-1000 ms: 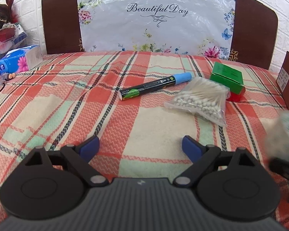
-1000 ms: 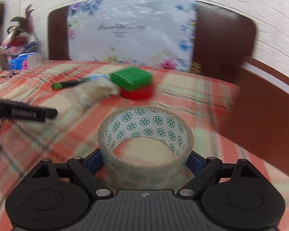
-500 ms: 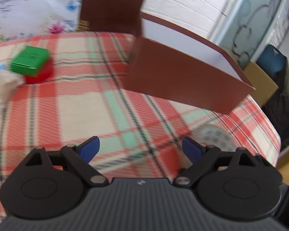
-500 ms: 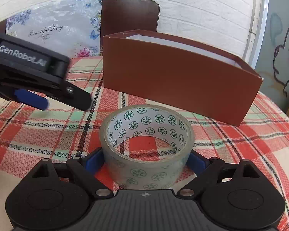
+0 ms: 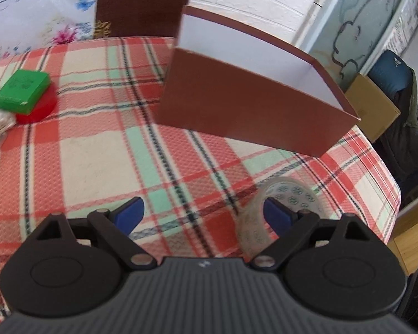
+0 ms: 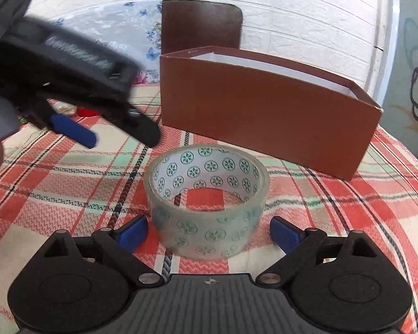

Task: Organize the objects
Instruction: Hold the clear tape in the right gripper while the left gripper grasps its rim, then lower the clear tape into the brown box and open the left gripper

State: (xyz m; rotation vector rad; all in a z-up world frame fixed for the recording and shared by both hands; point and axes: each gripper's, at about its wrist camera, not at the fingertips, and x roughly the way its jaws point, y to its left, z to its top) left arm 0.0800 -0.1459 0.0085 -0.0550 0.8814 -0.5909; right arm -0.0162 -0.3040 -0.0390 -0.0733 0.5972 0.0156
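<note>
My right gripper (image 6: 209, 229) is opening, its blue pads (image 6: 133, 229) clear of the tape roll (image 6: 207, 200) that sits flat on the plaid cloth (image 6: 69, 194) between them, with small gaps on both sides. My left gripper (image 5: 202, 214) hangs wide open with nothing between its jaws, the tape just beyond its right pad (image 5: 276, 214). The brown box (image 6: 264, 111) stands open-topped just behind the tape, and a green box (image 5: 22, 90) rests on a red disc (image 5: 39, 111) well to the left.
</note>
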